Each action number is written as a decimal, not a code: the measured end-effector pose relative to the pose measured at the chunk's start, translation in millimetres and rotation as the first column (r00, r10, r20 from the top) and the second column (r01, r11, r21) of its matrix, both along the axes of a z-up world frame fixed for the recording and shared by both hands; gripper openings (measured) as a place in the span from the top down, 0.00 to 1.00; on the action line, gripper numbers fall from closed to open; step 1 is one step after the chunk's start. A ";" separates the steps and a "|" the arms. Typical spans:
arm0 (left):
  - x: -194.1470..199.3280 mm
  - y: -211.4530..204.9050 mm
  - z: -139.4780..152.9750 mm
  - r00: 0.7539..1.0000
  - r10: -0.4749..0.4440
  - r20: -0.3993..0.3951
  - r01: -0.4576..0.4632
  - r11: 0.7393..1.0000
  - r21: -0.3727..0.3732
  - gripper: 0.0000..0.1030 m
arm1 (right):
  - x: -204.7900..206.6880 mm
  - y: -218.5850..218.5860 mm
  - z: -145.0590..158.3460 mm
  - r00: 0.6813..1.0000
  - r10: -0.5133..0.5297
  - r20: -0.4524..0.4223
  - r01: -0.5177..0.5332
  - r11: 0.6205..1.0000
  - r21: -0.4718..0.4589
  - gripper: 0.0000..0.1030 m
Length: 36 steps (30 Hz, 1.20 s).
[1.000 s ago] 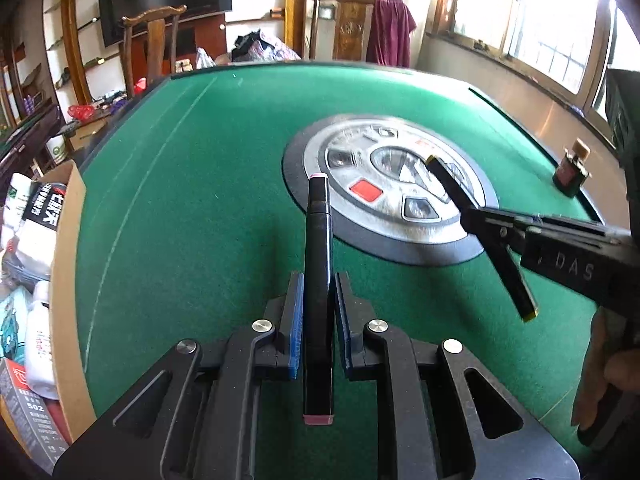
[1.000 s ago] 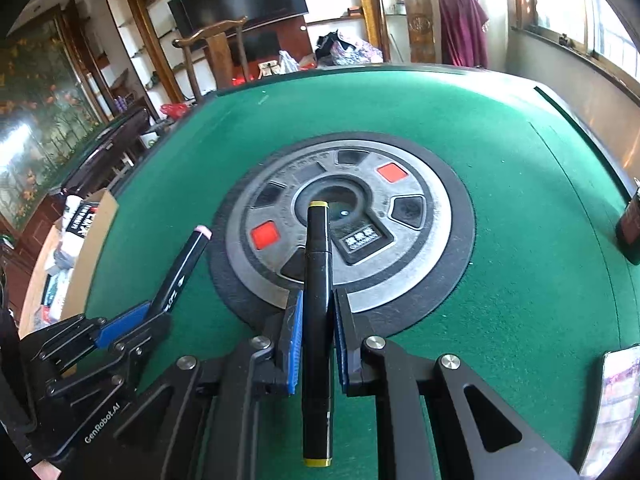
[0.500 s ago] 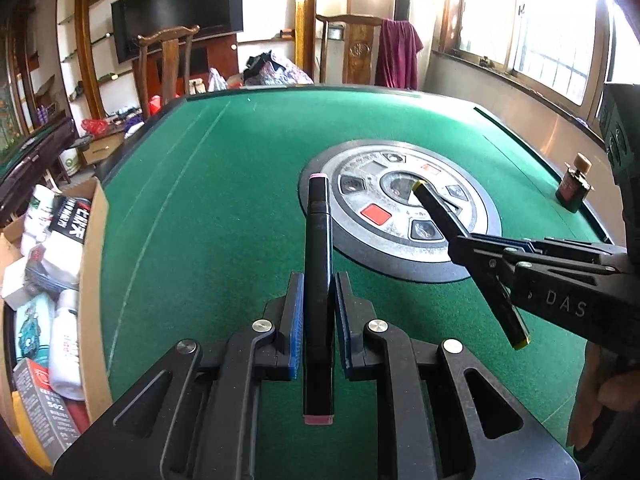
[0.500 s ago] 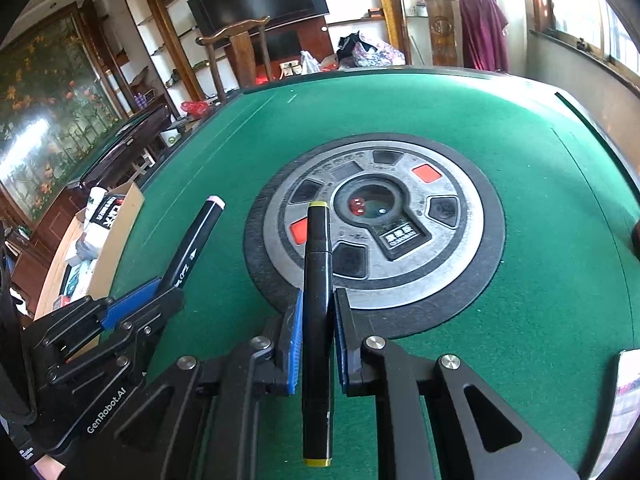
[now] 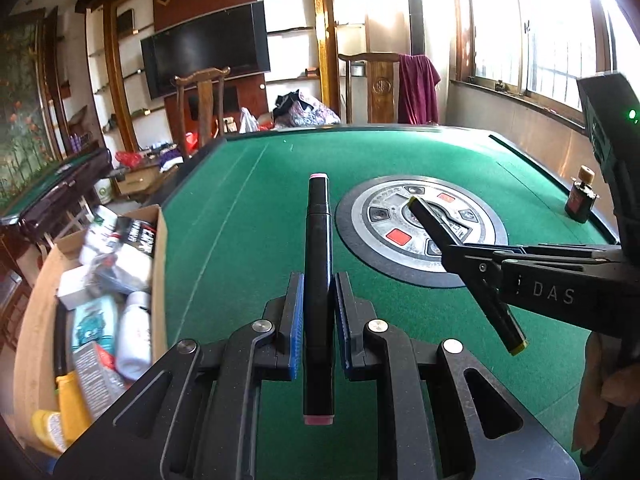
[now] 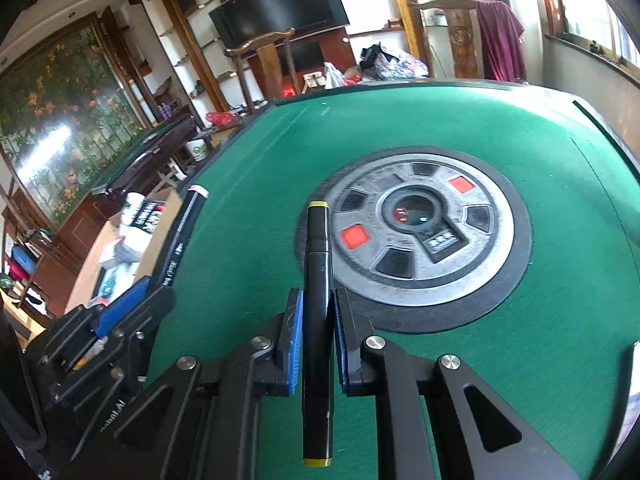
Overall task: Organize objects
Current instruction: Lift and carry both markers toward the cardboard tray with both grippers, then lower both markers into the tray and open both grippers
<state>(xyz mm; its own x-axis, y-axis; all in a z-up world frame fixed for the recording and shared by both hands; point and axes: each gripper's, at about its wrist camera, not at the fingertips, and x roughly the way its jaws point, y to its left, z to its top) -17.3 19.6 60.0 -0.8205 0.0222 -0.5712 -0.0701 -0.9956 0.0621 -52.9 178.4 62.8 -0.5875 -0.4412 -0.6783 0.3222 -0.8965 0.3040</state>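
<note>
Your left gripper (image 5: 318,320) looks like matt black plastic with shiny round metal pins and ribbed blue pads (image 5: 295,312). The pink-tipped marker (image 5: 318,264) it squeezes is smooth, glossy black plastic. The table (image 5: 248,216) wears fuzzy green cloth. Its round middle plate (image 6: 416,232) looks like dull, scuffed grey metal. The box (image 5: 158,264) beside the table is plain brown cardboard.

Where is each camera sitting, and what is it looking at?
Left wrist: rides the left gripper, looking along its fingers over the green table; it holds the pink-capped marker, and a hand shows.
Right wrist: rides the right gripper, holding the yellow-capped marker.
Shared: round centre panel, cardboard box, and each other's gripper.
</note>
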 end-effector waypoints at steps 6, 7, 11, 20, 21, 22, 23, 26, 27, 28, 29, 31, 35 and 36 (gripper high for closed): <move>16.5 -14.0 8.6 0.999 0.019 -0.033 -0.019 1.000 -0.005 0.86 | 20.3 -19.9 3.2 0.999 0.033 -0.007 -0.033 0.999 -0.027 0.88; 19.0 -17.2 10.2 0.999 0.023 -0.038 -0.024 1.000 -0.007 0.86 | 22.5 -23.4 3.0 0.999 0.039 -0.003 -0.039 0.999 -0.035 0.88; 29.3 -32.8 15.6 0.997 0.048 -0.058 -0.048 0.999 -0.003 0.86 | 30.1 -38.4 4.8 0.998 0.065 0.002 -0.065 0.996 -0.059 0.88; 51.1 -94.5 27.9 0.988 0.138 -0.064 -0.134 0.989 0.055 0.86 | 42.8 -103.8 20.4 0.983 0.184 -0.012 -0.184 0.981 -0.058 0.88; 52.2 -102.3 28.8 0.987 0.151 -0.063 -0.147 0.987 0.060 0.86 | 44.2 -114.9 22.7 0.979 0.203 -0.013 -0.204 0.977 -0.057 0.88; 54.2 -110.3 29.1 0.985 0.164 -0.061 -0.160 0.985 0.067 0.86 | 45.7 -122.9 24.1 0.976 0.216 -0.014 -0.217 0.975 -0.055 0.88; 56.0 -119.4 29.0 0.982 0.178 -0.059 -0.173 0.982 0.076 0.86 | 46.5 -131.0 25.5 0.973 0.231 -0.014 -0.232 0.971 -0.053 0.88; 60.7 -148.6 26.9 0.973 0.227 -0.046 -0.221 0.970 0.105 0.86 | 49.6 -157.9 27.9 0.962 0.274 -0.015 -0.275 0.961 -0.038 0.88; 61.9 -159.2 25.2 0.968 0.247 -0.038 -0.241 0.964 0.113 0.86 | 49.6 -169.4 27.9 0.957 0.291 -0.012 -0.291 0.956 -0.033 0.88; 62.8 -168.1 23.5 0.963 0.267 -0.032 -0.261 0.958 0.121 0.86 | 49.1 -176.9 27.5 0.953 0.301 -0.009 -0.302 0.953 -0.031 0.88; 63.5 -176.1 22.1 0.959 0.281 -0.027 -0.275 0.953 0.129 0.86 | 48.7 -187.0 27.1 0.950 0.313 -0.005 -0.313 0.949 -0.029 0.88; 64.1 -193.3 18.6 0.951 0.309 -0.012 -0.304 0.942 0.145 0.86 | 47.9 -202.8 25.3 0.943 0.333 0.002 -0.333 0.943 -0.021 0.88; 65.8 -225.3 8.2 0.932 0.363 0.022 -0.361 0.916 0.173 0.86 | 42.2 -239.8 21.2 0.927 0.373 0.026 -0.373 0.928 -0.011 0.88; 66.3 -233.4 5.8 0.927 0.374 0.033 -0.373 0.908 0.189 0.86 | 41.4 -246.8 19.9 0.924 0.381 0.031 -0.380 0.925 -0.012 0.88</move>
